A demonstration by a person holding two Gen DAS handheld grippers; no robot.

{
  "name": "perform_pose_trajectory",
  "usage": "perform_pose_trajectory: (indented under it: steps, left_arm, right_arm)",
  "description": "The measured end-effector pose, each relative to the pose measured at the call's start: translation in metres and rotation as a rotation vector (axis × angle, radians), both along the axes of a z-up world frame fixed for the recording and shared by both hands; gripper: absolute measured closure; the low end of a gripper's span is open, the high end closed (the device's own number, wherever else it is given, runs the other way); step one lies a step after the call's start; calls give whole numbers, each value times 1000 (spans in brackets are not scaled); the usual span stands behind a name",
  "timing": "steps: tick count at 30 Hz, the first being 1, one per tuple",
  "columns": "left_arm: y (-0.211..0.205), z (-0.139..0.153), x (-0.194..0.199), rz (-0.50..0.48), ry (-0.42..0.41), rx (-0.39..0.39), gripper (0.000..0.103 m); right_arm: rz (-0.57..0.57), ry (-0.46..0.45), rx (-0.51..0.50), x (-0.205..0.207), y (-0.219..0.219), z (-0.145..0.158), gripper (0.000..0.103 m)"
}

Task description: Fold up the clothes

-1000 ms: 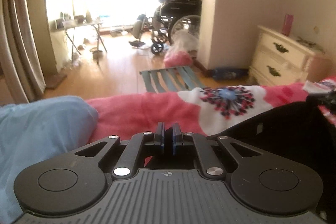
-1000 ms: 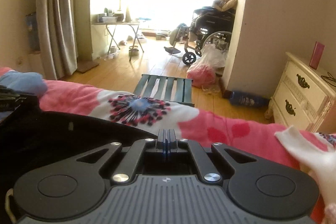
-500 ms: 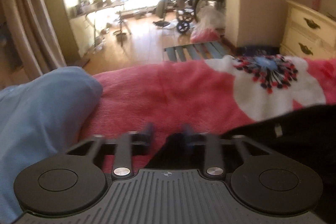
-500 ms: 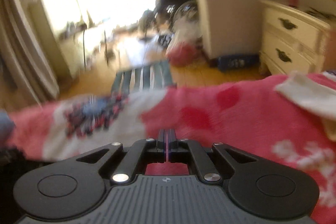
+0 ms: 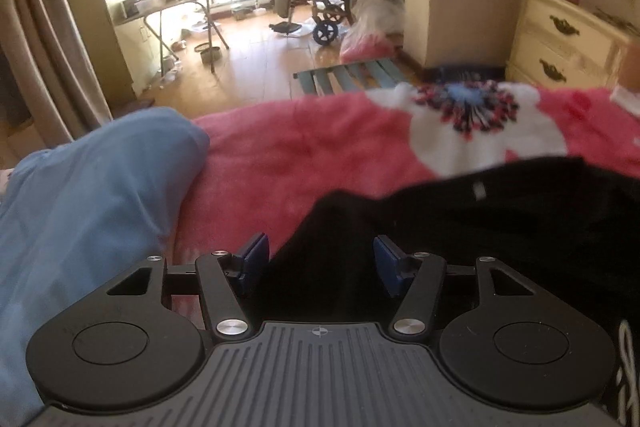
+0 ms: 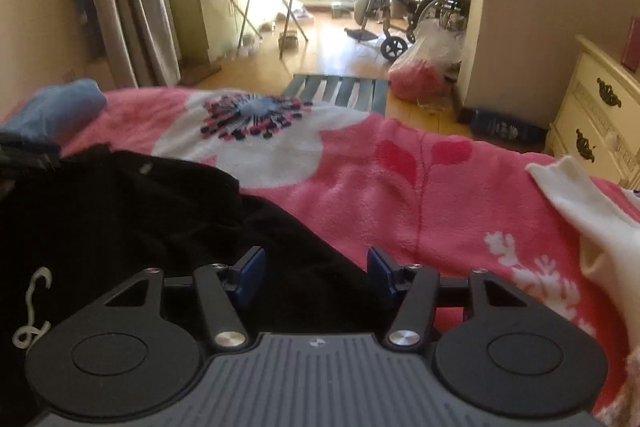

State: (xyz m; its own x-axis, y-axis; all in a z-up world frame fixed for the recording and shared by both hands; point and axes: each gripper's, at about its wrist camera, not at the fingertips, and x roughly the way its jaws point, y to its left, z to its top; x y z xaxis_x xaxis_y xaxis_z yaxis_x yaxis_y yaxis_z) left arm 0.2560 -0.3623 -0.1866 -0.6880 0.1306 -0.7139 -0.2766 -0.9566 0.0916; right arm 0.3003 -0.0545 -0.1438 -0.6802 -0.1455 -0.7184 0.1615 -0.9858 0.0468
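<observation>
1. Both tools have just been spreading their jaws. The left gripper stands apart with a flap of the black garment lying between its pads, and no pad presses on it. The right gripper stands apart the same way, over the garment's opposite edge.

2. The step, as I read it, is the reach for a fresh hold: 2 open tools poised at 2 edges of 1 garment, nothing held yet.

3. Next, I'd say, each tool has to sink a little onto its edge and close on the cloth alone, without nipping the blanket beneath. Then the pair can lift and carry it over for a fold.

4. The garment is dark, soft and rumpled, not yet flat. It spreads right of the left tool and left of the right one, so it lies between them on the bed. Pale lettering shows near the right tool's left side.

5. Further out, a blue garment is heaped left of the left tool, and a white garment lies right of the right tool.
</observation>
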Motion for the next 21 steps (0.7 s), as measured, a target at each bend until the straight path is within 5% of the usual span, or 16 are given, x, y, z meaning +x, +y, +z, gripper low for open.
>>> perform_pose_trajectory:
  steps: [4,7,8,13,17,19,21]
  left_arm:
    - [2,-10,-1,4,14,-25,46]
    - [5,-14,-3,0,41,-45,46]
    - [6,-14,-4,1,49,-49,46]
    - [10,-17,-10,22,80,-61,46]
    - [15,-22,-12,43,98,-67,46]
    - [17,-24,-12,45,109,-76,46]
    - [18,-25,-10,40,114,-84,46]
  right_arm:
    - [4,-66,30,-19,3,-20,49]
    - [16,-106,78,-26,-1,-30,82]
    - [1,-93,101,-27,-2,-26,101]
    - [-92,18,181,-42,-2,-16,101]
    - [-202,18,87,-58,16,-36,97]
    - [-274,19,-43,-57,35,-39,88]
    - [-361,27,-210,-47,62,-32,51]
